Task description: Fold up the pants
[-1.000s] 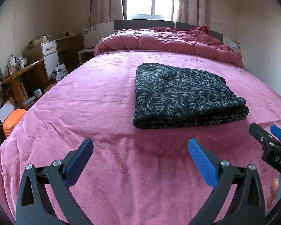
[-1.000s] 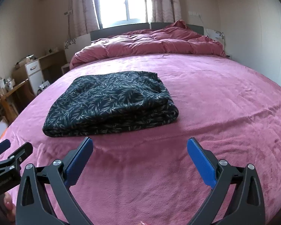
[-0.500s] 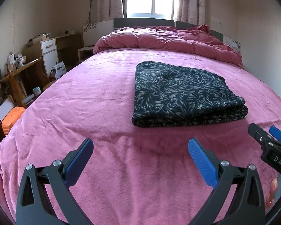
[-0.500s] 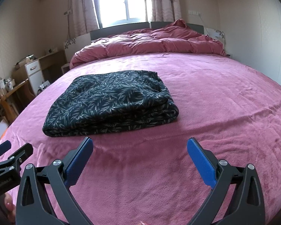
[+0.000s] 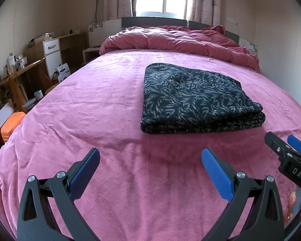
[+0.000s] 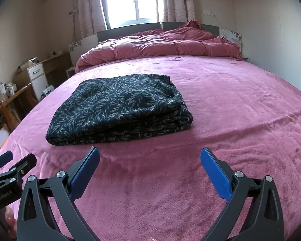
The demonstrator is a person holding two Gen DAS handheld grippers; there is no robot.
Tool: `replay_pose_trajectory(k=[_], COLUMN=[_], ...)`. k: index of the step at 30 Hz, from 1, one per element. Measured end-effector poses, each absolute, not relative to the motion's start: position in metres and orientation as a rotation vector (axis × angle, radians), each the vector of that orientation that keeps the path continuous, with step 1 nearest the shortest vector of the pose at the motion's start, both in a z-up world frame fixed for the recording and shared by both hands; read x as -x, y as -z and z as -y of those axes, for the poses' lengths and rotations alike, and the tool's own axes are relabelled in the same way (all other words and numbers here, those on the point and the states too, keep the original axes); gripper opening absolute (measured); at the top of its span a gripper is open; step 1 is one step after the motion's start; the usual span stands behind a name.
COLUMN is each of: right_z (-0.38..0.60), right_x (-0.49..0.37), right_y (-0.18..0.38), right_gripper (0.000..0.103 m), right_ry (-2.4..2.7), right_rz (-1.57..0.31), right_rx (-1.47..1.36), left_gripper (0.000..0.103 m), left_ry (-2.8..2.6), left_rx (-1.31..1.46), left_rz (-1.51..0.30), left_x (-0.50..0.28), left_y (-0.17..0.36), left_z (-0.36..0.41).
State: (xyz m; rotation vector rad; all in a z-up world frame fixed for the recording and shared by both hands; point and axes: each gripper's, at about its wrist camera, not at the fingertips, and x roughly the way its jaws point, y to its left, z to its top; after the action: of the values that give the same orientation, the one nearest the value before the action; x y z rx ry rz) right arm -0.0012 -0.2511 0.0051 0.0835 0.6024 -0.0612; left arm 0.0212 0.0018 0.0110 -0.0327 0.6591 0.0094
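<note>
Both black two-finger tools with blue pads hover side by side, fingers spread wide and empty: the left tool [image 5: 150,172] and the right tool [image 6: 150,170].

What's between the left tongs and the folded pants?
Only bare pink bedspread. The left wrist view shows nothing else between the open left tongs and the folded pants; they are apart.

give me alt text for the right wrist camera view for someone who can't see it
Dark leaf-print pants lie folded in a flat stack on a pink bedspread. The open right gripper hovers before them, empty; the left gripper shows at the left edge.
</note>
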Motion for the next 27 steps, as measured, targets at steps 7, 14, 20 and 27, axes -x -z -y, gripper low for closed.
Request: replay_pose_trajectory(k=[7,14,20,27], right_z=[0.2517,0.2518,0.2523,0.2543], right_x=[0.0007,0.0007,-0.0006,-0.0041], right_y=[-0.0048,-0.0051,-0.002,0.0006], right_gripper=[0.099,0.099,0.099,0.099], right_ry=[0.06,0.06,0.057,0.051], right_rz=[-0.602,-0.603,-0.61,-0.618], right_rx=[-0.083,-0.083,-0.082,-0.08], left_gripper=[0.101,0.101,0.101,0.101], left_ry=[-0.012,-0.012,-0.013,-0.015], left_rx=[0.032,0.034,0.033,0.033], left_rz=[-0.663,-0.665,-0.667,-0.668], left_x=[-0.0222,-0.0218,-0.0225,-0.0228], left_y=[-0.0098,-0.0096,-0.0091,-0.009], left_z=[-0.0002,-0.0007,0.0004,0.0009])
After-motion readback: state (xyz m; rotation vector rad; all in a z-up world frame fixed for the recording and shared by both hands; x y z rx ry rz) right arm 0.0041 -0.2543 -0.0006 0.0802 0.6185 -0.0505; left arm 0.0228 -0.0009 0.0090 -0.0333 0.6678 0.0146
